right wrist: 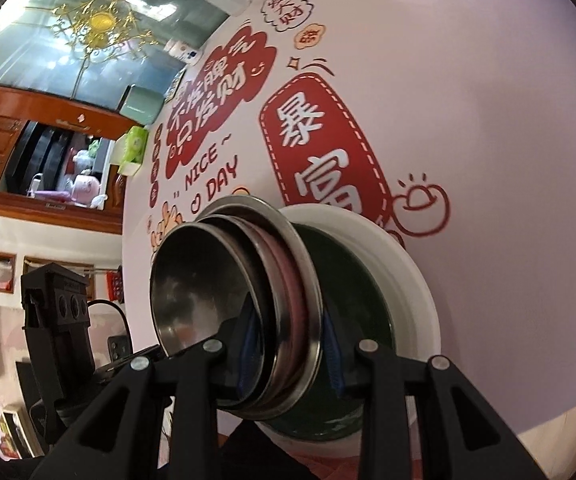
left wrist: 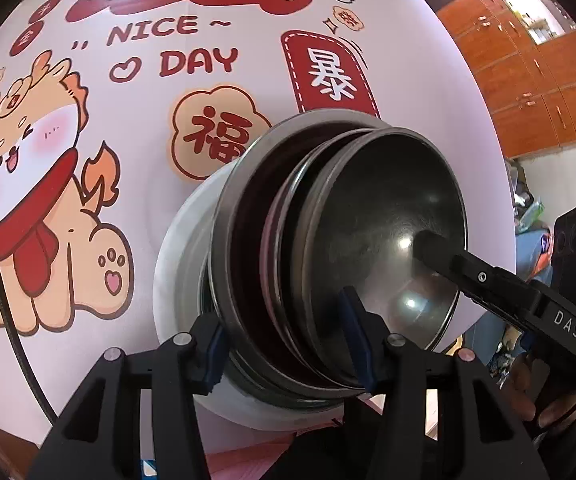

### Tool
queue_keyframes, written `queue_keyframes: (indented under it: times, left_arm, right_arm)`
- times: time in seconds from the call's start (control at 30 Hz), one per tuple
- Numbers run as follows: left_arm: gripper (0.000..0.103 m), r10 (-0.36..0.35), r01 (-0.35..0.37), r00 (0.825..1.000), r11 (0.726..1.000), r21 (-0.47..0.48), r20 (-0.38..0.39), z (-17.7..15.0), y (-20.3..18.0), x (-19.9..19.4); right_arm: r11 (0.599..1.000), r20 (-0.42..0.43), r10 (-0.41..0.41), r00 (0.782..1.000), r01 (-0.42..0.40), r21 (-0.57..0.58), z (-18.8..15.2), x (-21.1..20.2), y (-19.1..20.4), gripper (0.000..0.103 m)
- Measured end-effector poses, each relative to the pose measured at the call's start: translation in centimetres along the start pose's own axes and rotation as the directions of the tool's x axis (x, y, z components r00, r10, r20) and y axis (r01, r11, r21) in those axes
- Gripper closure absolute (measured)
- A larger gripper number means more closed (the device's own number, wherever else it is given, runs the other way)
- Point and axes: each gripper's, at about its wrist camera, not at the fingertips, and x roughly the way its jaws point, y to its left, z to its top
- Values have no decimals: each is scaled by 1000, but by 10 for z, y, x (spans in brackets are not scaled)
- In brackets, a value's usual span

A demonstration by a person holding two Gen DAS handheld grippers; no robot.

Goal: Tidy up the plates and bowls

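Gripping from both sides, you've got a nested stack of steel bowls [left wrist: 368,240] tilted over the white bowl [left wrist: 179,264] on the bench [left wrist: 247,80].

Your left hand-held gripper [left wrist: 283,340] is clamped on the near rims of the stack: one blue pad sits outside the widest steel rim, the other reaches inside the innermost bowl, so several rims are pinched between them.

Your right hand-held gripper [right wrist: 288,356] bites the same stack from its own side; its blue pads [right wrist: 334,356] bracket the layered rims, with a reddish-pink bowl [right wrist: 288,280] sandwiched among the steel ones. In the left wrist view one black finger of that right gripper reaches down into the innermost bowl, its tip against the shiny inner wall.

The stack's mouth leans sideways rather than sitting level. Beneath it, the right wrist view shows a dark green bowl [right wrist: 352,292] inside the white one, which rests on the printed cloth [left wrist: 175,44] with its red lettering and cartoon animal.
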Motion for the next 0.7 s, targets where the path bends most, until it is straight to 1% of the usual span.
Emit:
queue_keyframes:
  times: [0.3,0.53,0.7]
  left_arm:
    - [54,-24,25,999,999,21,-26,-8,5,2]
    - [53,-24,25,1000,999,26,-16,-14,5,-1]
    - [52,-17,17,1000,1000,22,0,-18,3,-4]
  right_arm:
    - [1000,29,-28,999,28,11,-12,-1,3,73]
    - [999,51,-43,998,43,5,-19,-6,3,73]
    - [998,56,-52,997,53,-22,-18,-8,6,72]
